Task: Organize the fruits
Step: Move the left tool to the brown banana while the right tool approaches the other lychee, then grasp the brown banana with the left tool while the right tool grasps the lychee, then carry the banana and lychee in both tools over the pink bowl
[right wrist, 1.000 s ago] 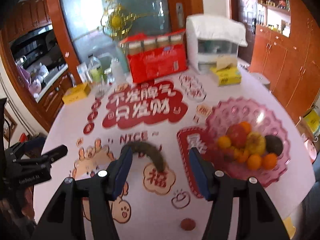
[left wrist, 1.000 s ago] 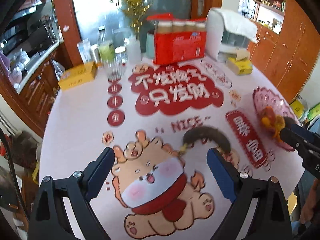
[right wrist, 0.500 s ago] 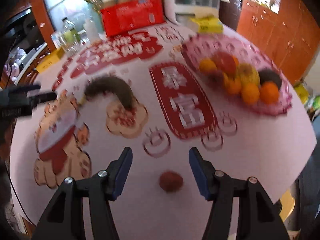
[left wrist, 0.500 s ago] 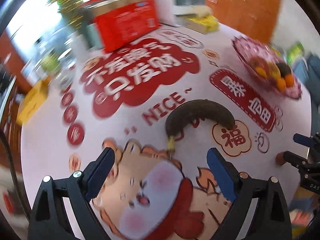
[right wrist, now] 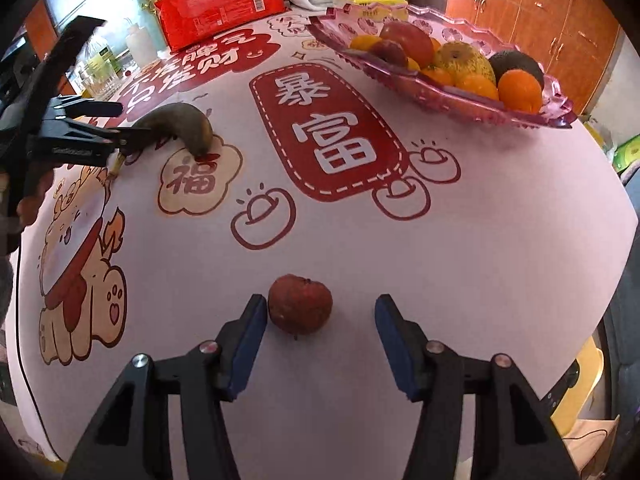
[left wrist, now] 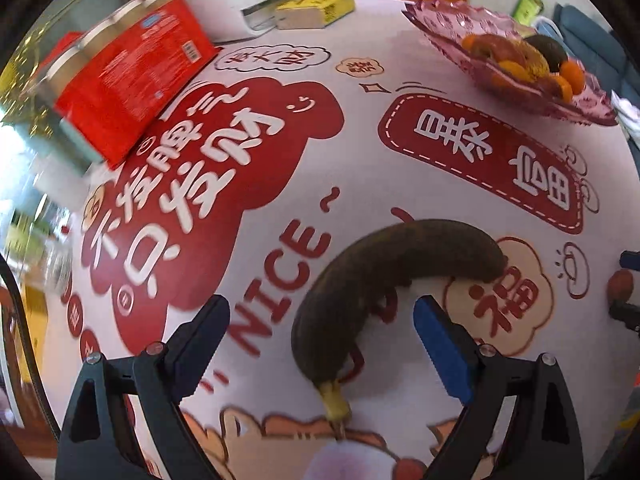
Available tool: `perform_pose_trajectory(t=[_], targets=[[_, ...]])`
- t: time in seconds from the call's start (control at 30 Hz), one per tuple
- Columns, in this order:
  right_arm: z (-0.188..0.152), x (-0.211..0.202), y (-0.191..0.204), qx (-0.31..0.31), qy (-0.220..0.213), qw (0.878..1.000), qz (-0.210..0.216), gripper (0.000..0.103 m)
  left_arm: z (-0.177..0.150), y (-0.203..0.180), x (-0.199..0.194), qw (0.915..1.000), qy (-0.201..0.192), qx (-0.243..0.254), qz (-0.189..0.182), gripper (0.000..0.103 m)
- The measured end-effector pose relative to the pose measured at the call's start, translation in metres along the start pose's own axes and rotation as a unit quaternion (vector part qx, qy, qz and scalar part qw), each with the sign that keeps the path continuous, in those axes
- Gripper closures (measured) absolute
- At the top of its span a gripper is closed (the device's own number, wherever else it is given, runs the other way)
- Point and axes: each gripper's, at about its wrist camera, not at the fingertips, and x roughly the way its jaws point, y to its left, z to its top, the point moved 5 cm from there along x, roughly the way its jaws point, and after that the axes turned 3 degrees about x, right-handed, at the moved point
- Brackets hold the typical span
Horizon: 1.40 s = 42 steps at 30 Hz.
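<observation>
Pink tablecloth (right wrist: pixel 460 248) bare around red fruit (right wrist: pixel 300 304), banana (left wrist: pixel 384 280) mid-table, bowl (right wrist: pixel 552 116) near edge.

Home dining room: wooden cabinets (right wrist: pixel 560 20), printed tablecloth (right wrist: pixel 360 240), fruit bowl (right wrist: pixel 440 92), grocery pack (right wrist: pixel 220 4).

Both cams sit right behind their tongs and look steeply down at the table (right wrist: pixel 460 264), pretty close to it. The left one is rolled, so the room tilts in frame, and it hangs over the banana (left wrist: pixel 384 276) with the bowl (left wrist: pixel 460 28) up in its far right corner. The right one sits near the table edge over the red fruit (right wrist: pixel 300 304), facing across toward the bowl (right wrist: pixel 440 92) and the red pack (right wrist: pixel 220 4) at the back. Overlap is big: each sees the banana (right wrist: pixel 180 128), bowl, red pack (left wrist: pixel 132 80) and the printed cloth. The right view also catches the left tongs (right wrist: pixel 120 124) at its left edge, and the left view clips the red fruit (left wrist: pixel 620 284) at its right edge.
</observation>
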Motion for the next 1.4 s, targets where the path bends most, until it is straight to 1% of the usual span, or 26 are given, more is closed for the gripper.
perform_pose_trajectory(t=[0.1, 0.17, 0.2, 0.23, 0.27, 0.3, 0.33, 0.37, 0.4, 0.47, 0.53, 0.63, 0.77, 0.83, 1.0, 1.1, 1.27, 1.4], targets=[[0.002, -0.001, 0.002, -0.006, -0.009, 1.0, -0.002, 0.054, 0.007, 0.001, 0.013, 0.9998, 0.006, 0.017, 0.002, 0.011], [0.002, -0.001, 0.003, -0.007, -0.014, 1.0, -0.001, 0.059, 0.009, 0.0, 0.018, 0.9997, 0.007, 0.021, -0.008, 0.01], [0.003, -0.001, 0.003, -0.007, -0.016, 1.0, 0.0, 0.064, 0.01, 0.001, 0.019, 0.9996, 0.005, 0.025, -0.011, 0.011], [0.003, -0.001, 0.004, -0.009, -0.018, 1.0, 0.001, 0.068, 0.009, 0.001, 0.019, 0.9996, 0.002, 0.025, -0.017, 0.015], [0.004, -0.001, 0.005, -0.011, -0.02, 1.0, 0.001, 0.07, 0.009, 0.001, 0.019, 0.9994, 0.002, 0.023, -0.026, 0.018], [0.005, 0.0, 0.006, -0.012, -0.021, 1.0, 0.0, 0.071, 0.009, 0.0, 0.018, 0.999, 0.003, 0.021, -0.04, 0.026], [0.006, 0.0, 0.006, -0.011, -0.023, 1.0, 0.0, 0.071, 0.008, -0.001, 0.017, 0.9984, 0.003, 0.021, -0.051, 0.036], [0.006, 0.001, 0.006, -0.01, -0.024, 1.0, 0.001, 0.071, 0.008, -0.003, 0.016, 0.9978, 0.002, 0.024, -0.062, 0.042], [0.007, 0.001, 0.006, -0.009, -0.025, 1.0, 0.002, 0.072, 0.007, -0.007, 0.014, 0.9972, 0.0, 0.027, -0.069, 0.051], [0.01, 0.003, 0.008, -0.008, -0.026, 1.0, 0.005, 0.072, 0.006, -0.013, 0.011, 0.998, -0.005, 0.036, -0.051, 0.052], [0.013, 0.004, 0.01, -0.012, -0.025, 1.0, 0.009, 0.072, 0.005, -0.018, 0.009, 0.9982, -0.009, 0.036, -0.048, 0.061], [0.015, 0.005, 0.016, -0.017, -0.025, 0.999, 0.016, 0.073, 0.002, -0.02, 0.006, 0.9991, -0.01, 0.016, -0.039, 0.063], [0.017, 0.003, 0.021, -0.026, -0.029, 0.999, 0.019, 0.073, -0.009, -0.021, -0.002, 0.9984, -0.015, -0.036, -0.04, 0.067], [0.02, -0.001, 0.022, -0.029, -0.035, 0.999, 0.021, 0.073, -0.015, -0.023, -0.01, 0.9975, -0.023, -0.058, -0.033, 0.069], [0.029, -0.006, 0.018, -0.025, -0.041, 0.998, 0.034, 0.073, -0.028, -0.032, -0.025, 0.9909, -0.042, -0.124, -0.03, 0.071], [0.033, -0.014, 0.012, -0.027, -0.058, 0.997, 0.035, 0.073, -0.032, -0.039, -0.035, 0.9855, -0.057, -0.157, -0.029, 0.071], [0.038, -0.029, 0.001, -0.031, -0.079, 0.996, 0.041, 0.073, -0.026, -0.05, -0.056, 0.9805, -0.084, -0.177, -0.014, 0.071], [0.045, -0.047, -0.008, -0.029, -0.108, 0.992, 0.051, 0.073, -0.013, -0.059, -0.085, 0.9741, -0.114, -0.195, -0.015, 0.071]])
